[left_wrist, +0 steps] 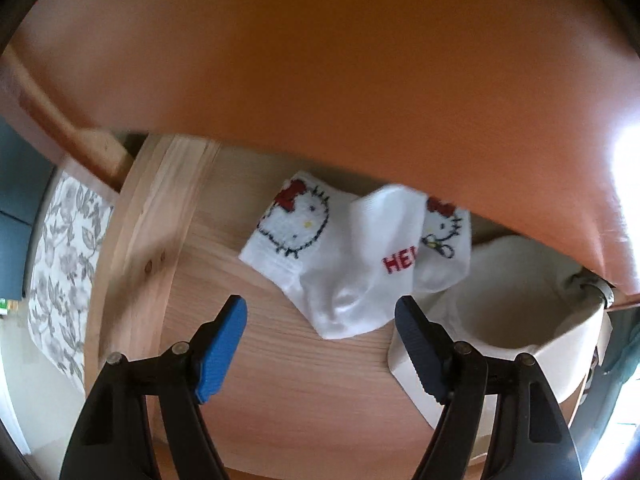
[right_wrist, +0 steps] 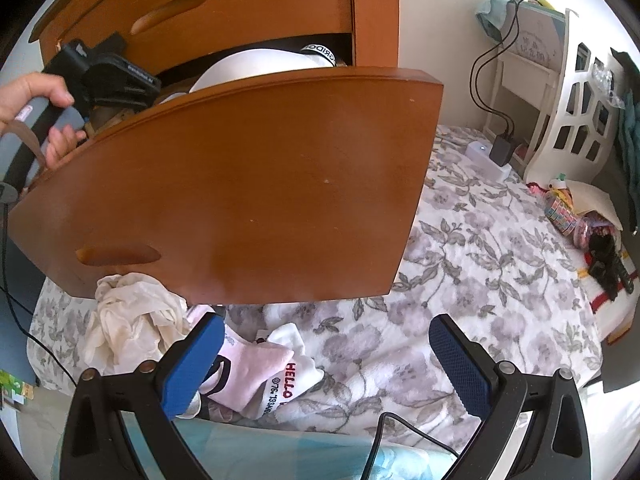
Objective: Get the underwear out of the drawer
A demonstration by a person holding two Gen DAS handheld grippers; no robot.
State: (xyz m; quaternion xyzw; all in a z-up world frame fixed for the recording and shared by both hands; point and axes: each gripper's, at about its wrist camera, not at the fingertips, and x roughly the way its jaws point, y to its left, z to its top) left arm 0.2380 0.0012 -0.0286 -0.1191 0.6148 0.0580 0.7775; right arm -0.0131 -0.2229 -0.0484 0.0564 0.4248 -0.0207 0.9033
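My left gripper [left_wrist: 320, 314] is open inside the pale wooden drawer [left_wrist: 256, 360], its blue pads [left_wrist: 224, 344] just short of a pair of white cartoon-cat socks [left_wrist: 352, 256]. A white rounded item [left_wrist: 520, 320] lies to the right of the socks, touching the right finger. In the right wrist view the brown drawer front [right_wrist: 240, 184] stands pulled out, with the same white item [right_wrist: 256, 68] and a black lettered waistband [right_wrist: 320, 52] showing above it. My right gripper [right_wrist: 328, 348] is open and empty over the bed.
A hand [right_wrist: 40, 96] holds the left tool at the drawer's left end. On the floral bedspread [right_wrist: 480, 260] lie a cream garment [right_wrist: 132, 320] and pink and white socks [right_wrist: 260, 368]. A white headboard [right_wrist: 568, 112], a charger [right_wrist: 504, 144] and toys [right_wrist: 580, 220] are at the right.
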